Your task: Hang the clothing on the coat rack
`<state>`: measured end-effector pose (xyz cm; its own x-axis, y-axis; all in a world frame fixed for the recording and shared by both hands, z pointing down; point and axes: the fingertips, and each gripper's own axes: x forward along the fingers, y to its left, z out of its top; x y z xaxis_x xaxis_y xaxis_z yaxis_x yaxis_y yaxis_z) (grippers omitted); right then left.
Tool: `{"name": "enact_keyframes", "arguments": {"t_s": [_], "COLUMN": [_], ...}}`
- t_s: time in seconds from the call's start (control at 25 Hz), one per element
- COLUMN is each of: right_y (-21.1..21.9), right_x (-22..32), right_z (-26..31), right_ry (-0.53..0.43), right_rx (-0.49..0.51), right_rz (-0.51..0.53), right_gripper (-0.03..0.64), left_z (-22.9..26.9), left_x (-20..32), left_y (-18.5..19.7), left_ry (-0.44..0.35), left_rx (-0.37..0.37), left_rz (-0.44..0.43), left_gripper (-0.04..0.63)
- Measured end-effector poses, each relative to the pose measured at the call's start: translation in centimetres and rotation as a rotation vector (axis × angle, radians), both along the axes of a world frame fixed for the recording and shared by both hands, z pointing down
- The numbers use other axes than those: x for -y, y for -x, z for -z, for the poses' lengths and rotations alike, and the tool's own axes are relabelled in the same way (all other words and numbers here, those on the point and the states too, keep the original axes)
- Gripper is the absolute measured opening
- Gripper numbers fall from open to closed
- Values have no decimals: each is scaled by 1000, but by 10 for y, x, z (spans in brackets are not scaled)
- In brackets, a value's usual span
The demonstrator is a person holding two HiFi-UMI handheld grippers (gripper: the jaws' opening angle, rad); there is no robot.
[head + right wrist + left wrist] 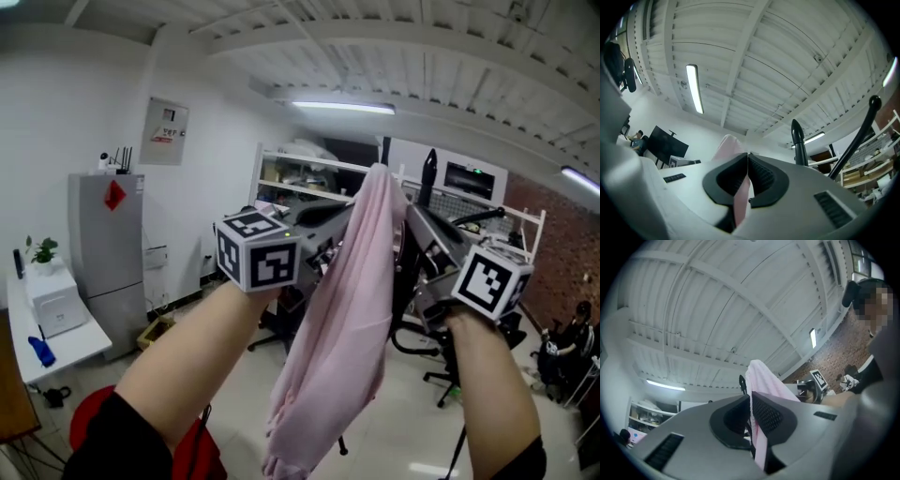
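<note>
A pale pink garment (342, 319) hangs in long folds between my two raised grippers in the head view. My left gripper (349, 212) is shut on its upper edge, and the cloth (761, 378) runs up between the closed pads in the left gripper view. My right gripper (409, 221) is shut on the same edge from the other side, with a strip of pink cloth (740, 201) pinched in its jaws. The black coat rack's pegs (428, 174) rise just behind the garment's top. One peg (797, 136) stands close right of my right gripper (748, 157).
A grey fridge (108, 244) and a white table (56, 342) stand at the left. Shelving (300, 183) and office chairs are behind the garment. A person sits at the far right (567, 342). A red object (94, 422) lies low at the left.
</note>
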<state>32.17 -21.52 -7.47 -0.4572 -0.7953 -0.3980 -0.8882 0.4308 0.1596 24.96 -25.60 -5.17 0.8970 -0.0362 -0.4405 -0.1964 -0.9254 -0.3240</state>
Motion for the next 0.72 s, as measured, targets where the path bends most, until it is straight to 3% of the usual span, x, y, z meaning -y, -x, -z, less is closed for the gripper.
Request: {"name": "enact_keyframes", "arguments": {"t_s": [0.12, 0.36, 0.56, 0.72], "right_y": [-2, -25, -63, -59], "right_x": [-7, -34, -69, -102], "right_z": [3, 19, 25, 10], "right_ry": [-36, -169, -296, -340], "right_rx": [28, 118, 200, 42], "right_rz": [21, 28, -98, -122], "right_gripper": [14, 14, 15, 14], "left_z": [-7, -33, -52, -74], "left_x": [-8, -6, 8, -4], "left_y": [15, 37, 71, 100], "left_ry": [27, 89, 125, 96], "left_rx": [-52, -85, -136, -126], "left_rz": [9, 49, 115, 168], "left_gripper": [0, 0, 0, 0]}}
